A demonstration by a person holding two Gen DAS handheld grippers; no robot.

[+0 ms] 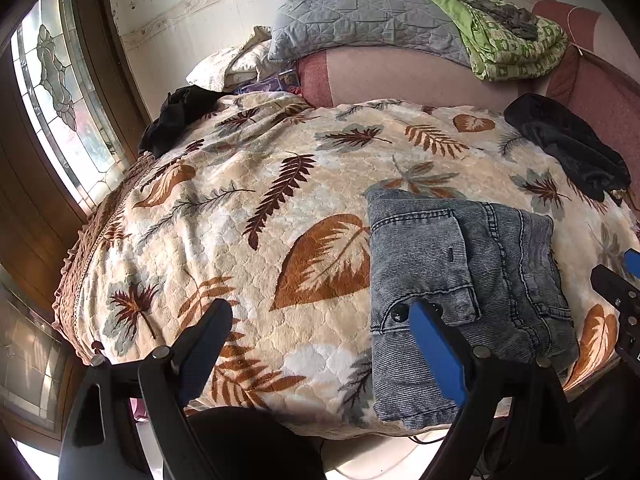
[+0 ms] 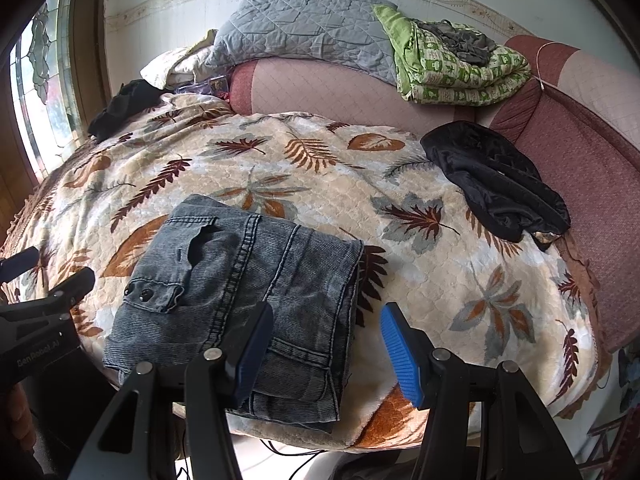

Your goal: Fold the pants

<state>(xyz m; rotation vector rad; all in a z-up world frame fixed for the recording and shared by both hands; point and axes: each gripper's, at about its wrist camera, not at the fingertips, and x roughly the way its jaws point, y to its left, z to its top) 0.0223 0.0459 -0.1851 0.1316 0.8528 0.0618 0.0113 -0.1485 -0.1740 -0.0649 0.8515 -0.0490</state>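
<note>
One big leaf-print blanket (image 1: 256,184) (image 2: 400,216) covers the bed, cream w/ brown, rust & grey leaves, its near edge hanging just past both grippers. Behind it runs a pink & maroon quilted cushion (image 1: 400,76) (image 2: 340,92) along the wall. On top of that leans a grey quilted pillow (image 1: 356,16) (image 2: 304,28), & just to its right a folded green patterned quilt (image 1: 508,44) (image 2: 456,68) w/ a small grey cloth bunched on top.

The pants (image 1: 460,276) (image 2: 244,296) are grey-blue denim, folded into a compact thick rectangle, lying flat on the blanket near its front edge. A flap pocket w/ two dark snaps faces up; stacked layers show at the right side in the right wrist view.

Black garment (image 1: 568,144) (image 2: 500,184) lies crumpled at the blanket's far right, well apart from the pants. Another dark crumpled garment (image 1: 176,116) (image 2: 120,104) sits at the far left corner by the window (image 1: 60,92) (image 2: 36,80).

Left gripper (image 1: 320,320): fingers spread wide, nothing between them; its right blue pad overlaps the pants' pocket area in view, contact can't tell. Right gripper (image 2: 326,324): also spread apart & empty; its left finger is over the pants' near right corner, the right one over bare blanket.
</note>
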